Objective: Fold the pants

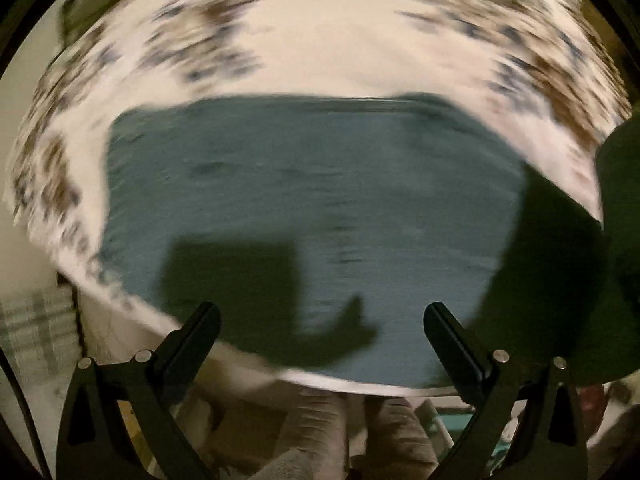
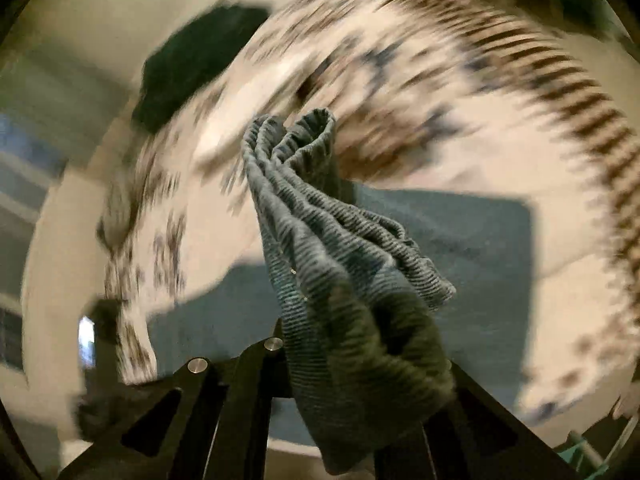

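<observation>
The teal ribbed pants [image 1: 312,200] lie spread flat on a white bed cover with brown and blue print [image 1: 332,48]. My left gripper [image 1: 322,320] is open and empty above the near edge of the pants. My right gripper [image 2: 352,360] is shut on a bunched fold of the pants [image 2: 320,240] and holds it up off the bed; the fabric hides the fingertips. The flat part of the pants shows behind it in the right wrist view [image 2: 460,248]. Both views are motion-blurred.
The bed's near edge [image 1: 280,368] runs below the pants, with floor and grey slippers [image 1: 320,432] beneath. A dark object [image 2: 192,60] lies at the far edge of the bed cover. A dark shape [image 1: 620,240] intrudes at the right of the left wrist view.
</observation>
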### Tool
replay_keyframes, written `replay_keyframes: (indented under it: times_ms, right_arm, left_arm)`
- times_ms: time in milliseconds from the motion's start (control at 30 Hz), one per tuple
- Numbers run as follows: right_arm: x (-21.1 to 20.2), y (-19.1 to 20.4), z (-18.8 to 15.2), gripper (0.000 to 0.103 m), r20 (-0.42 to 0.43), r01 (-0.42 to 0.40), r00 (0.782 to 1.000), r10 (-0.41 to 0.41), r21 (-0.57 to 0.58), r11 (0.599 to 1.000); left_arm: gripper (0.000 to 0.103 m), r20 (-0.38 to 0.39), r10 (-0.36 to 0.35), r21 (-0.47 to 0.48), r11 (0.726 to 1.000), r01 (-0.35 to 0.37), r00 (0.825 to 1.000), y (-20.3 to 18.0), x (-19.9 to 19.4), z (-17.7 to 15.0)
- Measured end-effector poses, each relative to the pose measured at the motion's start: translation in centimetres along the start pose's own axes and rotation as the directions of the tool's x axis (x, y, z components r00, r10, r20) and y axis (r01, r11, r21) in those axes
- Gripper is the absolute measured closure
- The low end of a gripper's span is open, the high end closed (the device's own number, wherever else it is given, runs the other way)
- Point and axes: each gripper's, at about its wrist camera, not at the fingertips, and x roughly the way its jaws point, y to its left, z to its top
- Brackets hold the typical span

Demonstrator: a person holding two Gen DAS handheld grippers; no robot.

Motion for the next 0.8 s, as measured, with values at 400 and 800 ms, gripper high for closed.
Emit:
replay_keyframes:
  times_ms: [400, 800]
  right_arm:
    - [13.9, 10.1, -6.1, 0.055, -0.343, 0.045, 0.928, -0.148, -0.289, 0.956]
    - [5.8, -2.3, -2.3, 0.034, -0.263, 0.026, 0.964, 0.026, 0.194, 0.981]
  left_arm:
    - [0.0, -0.017, -0.001, -0.159, 0.987, -0.002, 1.0, 16.2, 0.0, -3.3]
    - [0.0, -0.064, -0.288, -0.111, 0.954, 0.28, 0.956, 8.2, 2.2, -0.7]
